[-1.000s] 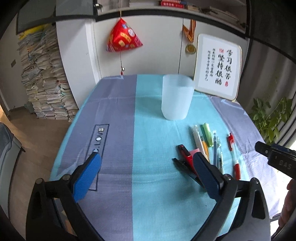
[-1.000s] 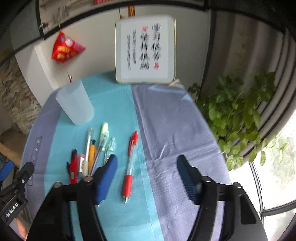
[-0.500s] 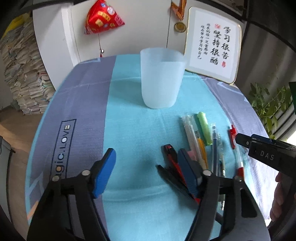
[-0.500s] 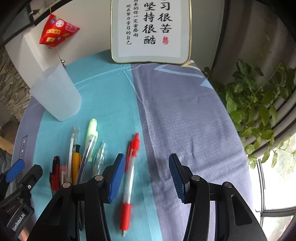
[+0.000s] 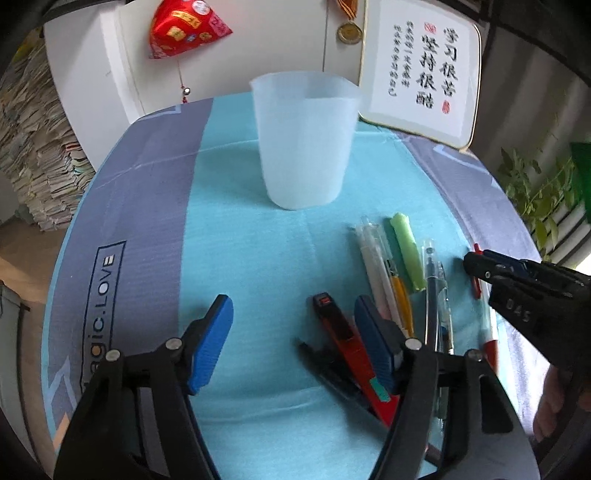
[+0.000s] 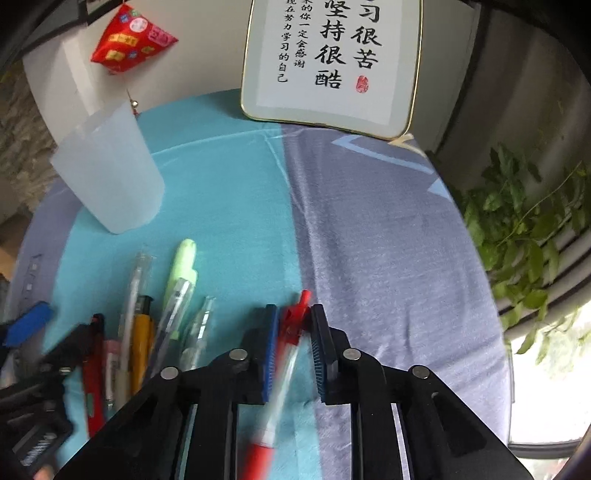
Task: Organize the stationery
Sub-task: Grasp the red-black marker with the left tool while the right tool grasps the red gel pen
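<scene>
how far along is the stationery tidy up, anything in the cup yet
Nothing shows inside the translucent cup. In hand: the right gripper has its jaws closed around the red pen. The left gripper is open above the cloth. Left: the green highlighter, orange pen and remaining pens still lie beside the cup.

- Round table (image 5: 147, 206), draped in grey-and-turquoise cloth (image 6: 388, 240).
- Framed calligraphy panel (image 5: 421, 74) propped at table's far edge against white wall (image 5: 277, 44).
- Red ornament (image 5: 184, 26) hung on wall, left of panel.
- Stacked papers (image 5: 33, 147) on floor, left of table.
- Leafy plant (image 6: 524, 229) right of table, beside bright window (image 6: 543, 387).
</scene>
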{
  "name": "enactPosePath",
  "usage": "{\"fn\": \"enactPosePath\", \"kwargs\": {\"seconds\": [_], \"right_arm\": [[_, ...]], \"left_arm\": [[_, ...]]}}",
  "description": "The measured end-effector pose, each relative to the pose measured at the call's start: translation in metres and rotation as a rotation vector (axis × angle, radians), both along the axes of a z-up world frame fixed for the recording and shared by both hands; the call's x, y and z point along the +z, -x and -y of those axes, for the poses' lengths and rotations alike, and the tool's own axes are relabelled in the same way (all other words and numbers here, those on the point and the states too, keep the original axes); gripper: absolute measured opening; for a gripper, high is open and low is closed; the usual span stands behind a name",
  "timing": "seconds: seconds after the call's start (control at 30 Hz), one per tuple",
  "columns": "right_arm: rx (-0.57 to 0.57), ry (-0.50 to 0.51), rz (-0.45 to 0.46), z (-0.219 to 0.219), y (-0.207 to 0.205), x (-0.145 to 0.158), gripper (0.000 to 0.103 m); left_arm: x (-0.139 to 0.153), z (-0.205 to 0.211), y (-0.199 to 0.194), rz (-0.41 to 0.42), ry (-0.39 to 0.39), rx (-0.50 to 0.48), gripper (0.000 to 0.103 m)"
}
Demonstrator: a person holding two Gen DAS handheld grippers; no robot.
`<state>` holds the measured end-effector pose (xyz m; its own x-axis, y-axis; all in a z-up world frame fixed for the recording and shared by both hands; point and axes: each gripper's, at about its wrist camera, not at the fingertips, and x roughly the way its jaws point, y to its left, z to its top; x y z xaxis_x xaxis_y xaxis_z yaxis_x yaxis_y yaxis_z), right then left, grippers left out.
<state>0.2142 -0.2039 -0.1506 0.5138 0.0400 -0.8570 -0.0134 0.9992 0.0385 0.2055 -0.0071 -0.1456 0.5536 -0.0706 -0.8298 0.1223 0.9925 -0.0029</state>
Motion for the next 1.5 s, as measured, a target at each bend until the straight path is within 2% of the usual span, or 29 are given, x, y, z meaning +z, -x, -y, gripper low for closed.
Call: {"fn": "enactPosePath", "kwargs": {"seconds": [0.23,0.27,0.3,0.37,0.47,0.57,0.77,1.03,1.3,1.43,1.5], "right_arm": [[-0.001,-0.062,0.003,0.007,0.000,0.002,0.016],[0.001,-0.067,0.006,0.008,0.000,0.003,0.016],[0.003,-0.075,0.009,0.009,-0.001,0.003,0.016],[0.005,-0.086,0.013,0.010,-0.001,0.004,0.016],[0.006,-0.099,0.018,0.012,-0.002,0.004,0.016],[-0.001,-0.104,0.021,0.015,-0.004,0.005,0.016],[-0.010,-0.114,0.036,0.018,0.001,0.011,0.016],[-0.025,-0.116,0.090,0.021,0.020,0.034,0.016],[-0.036,-0.139,0.116,0.029,0.032,0.050,0.016],[-0.032,-0.106,0.068,0.032,0.029,0.044,0.016],[-0.030,-0.098,0.025,0.035,0.023,0.035,0.027]], "left_arm": [[-0.004,0.005,-0.005,-0.010,-0.018,0.005,0.065],[-0.004,0.005,-0.006,-0.010,-0.015,0.008,0.060],[-0.005,0.005,-0.006,-0.012,-0.007,0.008,0.042],[-0.010,0.006,-0.011,-0.047,0.015,0.006,0.021],[-0.010,0.008,-0.013,-0.041,0.014,0.006,0.015],[-0.007,0.008,-0.013,-0.040,0.026,0.003,0.013],[0.009,0.009,-0.004,0.019,0.022,-0.012,0.013],[0.039,-0.009,0.010,0.102,0.056,0.015,0.012],[0.057,-0.016,0.021,0.141,0.067,0.024,0.012],[0.062,-0.017,0.026,0.156,0.066,0.023,0.012],[0.063,-0.016,0.027,0.159,0.068,0.019,0.012]]}}
